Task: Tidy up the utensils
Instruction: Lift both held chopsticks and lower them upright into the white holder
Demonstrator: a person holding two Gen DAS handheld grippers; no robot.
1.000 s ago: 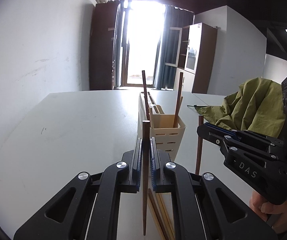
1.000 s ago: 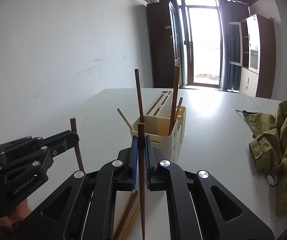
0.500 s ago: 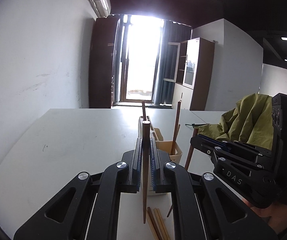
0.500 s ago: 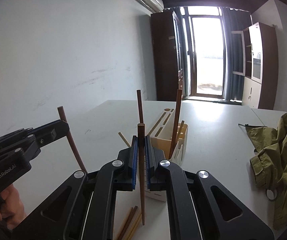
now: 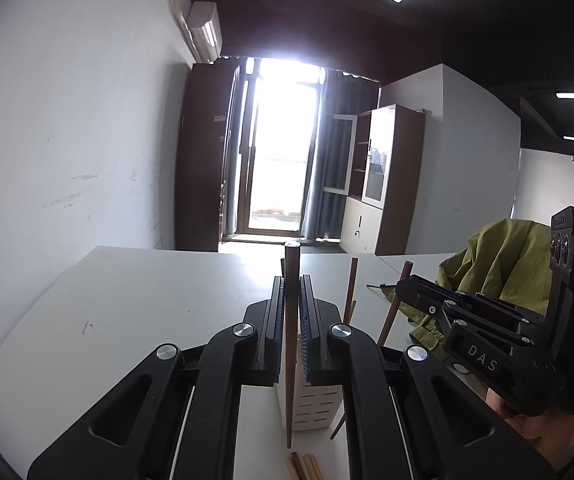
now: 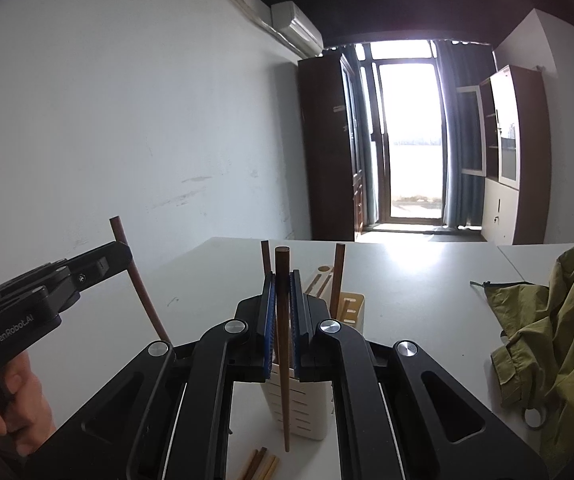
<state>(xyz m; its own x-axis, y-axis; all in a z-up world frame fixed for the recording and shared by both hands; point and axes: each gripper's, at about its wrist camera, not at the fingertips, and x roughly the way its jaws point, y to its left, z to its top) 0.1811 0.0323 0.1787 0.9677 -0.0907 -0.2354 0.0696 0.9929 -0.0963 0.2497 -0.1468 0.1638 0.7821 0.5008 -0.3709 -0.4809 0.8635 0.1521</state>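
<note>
My left gripper (image 5: 291,280) is shut on a dark brown chopstick (image 5: 289,360) held upright, its tip hanging above the table just in front of the cream utensil holder (image 5: 313,408). My right gripper (image 6: 282,276) is shut on a second dark chopstick (image 6: 283,352), also upright before the cream utensil holder (image 6: 299,404). Each gripper shows in the other's view: the right gripper (image 5: 401,282) with its stick slanting down, the left gripper (image 6: 125,252) likewise. Two dark chopsticks (image 6: 338,272) stand in the holder. Several loose chopsticks (image 5: 303,465) lie on the table below.
An olive green jacket (image 6: 559,332) is heaped on the white table (image 5: 135,300) to the right. A white wall runs along the left side. A bright doorway and brown cabinets stand beyond the table's far edge. A person's hand (image 6: 11,396) grips the left tool.
Both grippers have risen with their chopsticks and tilted up, so the holder now sits lower in both views. The chopstick tips have lifted off the pile on the table.
</note>
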